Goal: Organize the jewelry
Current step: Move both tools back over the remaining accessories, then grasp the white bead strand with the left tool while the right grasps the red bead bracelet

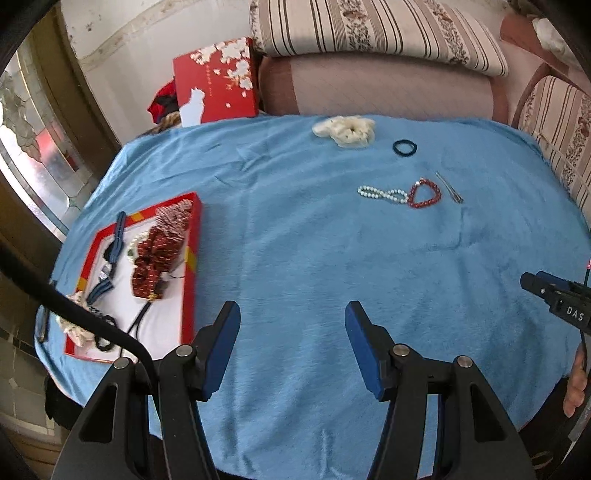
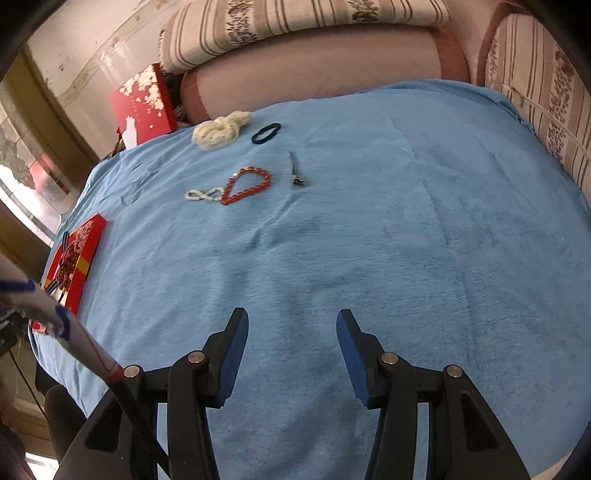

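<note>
I have both tools hanging over the blue plush cloth that covers the table, and neither one carries anything. My left gripper stands with its blue-padded jaws about half spread, only bare cloth showing between them; my right gripper looks the same in its own camera, jaws parted and empty, and its black tip also pokes in at the right edge of the left view. The loose jewelry lies well ahead of both, toward the far side of the cloth. A white pearl-bead bracelet twisted into a figure eight touches a red bead bracelet, and just beside that to the right lies a thin silver metal hair clip. Farther back I see a dark navy elastic hair tie and next to it a cream fabric scrunchie near the cloth's far edge. Off to my left sits the shallow red cardboard tray with a white floor, already holding a red patterned scrunchie, a blue strap-like piece, a small string of pale beads and some dark cords I cannot make out clearly. Beyond the table a red box printed with white blossoms and a white cat stands upright against a striped sofa cushion.
</note>
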Demonstrator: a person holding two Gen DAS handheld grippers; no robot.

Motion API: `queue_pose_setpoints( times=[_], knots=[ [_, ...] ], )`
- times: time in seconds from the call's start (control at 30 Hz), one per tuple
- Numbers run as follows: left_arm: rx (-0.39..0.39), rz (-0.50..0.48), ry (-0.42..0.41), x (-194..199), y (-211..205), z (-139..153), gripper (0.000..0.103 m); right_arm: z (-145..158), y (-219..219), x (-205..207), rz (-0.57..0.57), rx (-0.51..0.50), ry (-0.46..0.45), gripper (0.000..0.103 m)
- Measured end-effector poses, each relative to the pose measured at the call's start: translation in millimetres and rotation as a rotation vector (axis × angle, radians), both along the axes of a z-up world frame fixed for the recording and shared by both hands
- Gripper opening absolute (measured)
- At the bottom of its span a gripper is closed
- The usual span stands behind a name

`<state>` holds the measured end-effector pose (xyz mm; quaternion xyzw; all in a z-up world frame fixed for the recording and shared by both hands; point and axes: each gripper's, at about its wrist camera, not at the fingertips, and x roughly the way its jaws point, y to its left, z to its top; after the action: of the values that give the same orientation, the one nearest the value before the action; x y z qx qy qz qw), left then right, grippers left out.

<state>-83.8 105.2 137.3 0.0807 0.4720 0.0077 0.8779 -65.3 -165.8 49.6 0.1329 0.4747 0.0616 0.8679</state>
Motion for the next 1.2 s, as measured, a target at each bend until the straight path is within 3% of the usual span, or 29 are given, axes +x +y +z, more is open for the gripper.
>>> queue_pose_setpoints(
  times=[0.23,0.5,0.77,1.03,1.1,1.17,1.2],
  knots=[
    [-0.066,0.017,0.079,29,9,-38,0.058,-11,0,31,-0.015,0.057,0.017,0.054],
    [-0.166,0.009,0.100,70,13,-63,0.058,-22,28,95,-0.011,0.120,0.018,0.054],
    [-0.338,-0.047,0.115,158,-10,-78,0.058,-35,42,152,-0.045,0.155,0.028,0.054],
    [-0.502,-0.085,0.182,221,-32,-109,0.057,-46,44,164,-0.060,0.160,0.013,0.054],
    [-0.524,-0.106,0.179,227,-39,-110,0.057,-46,47,166,-0.063,0.138,0.003,0.045],
    [-0.541,-0.125,0.190,230,-47,-113,0.047,-47,47,169,-0.064,0.130,-0.005,0.041],
    [-0.539,-0.129,0.201,231,-51,-115,0.034,-47,46,169,-0.065,0.133,-0.008,0.035]
  ],
)
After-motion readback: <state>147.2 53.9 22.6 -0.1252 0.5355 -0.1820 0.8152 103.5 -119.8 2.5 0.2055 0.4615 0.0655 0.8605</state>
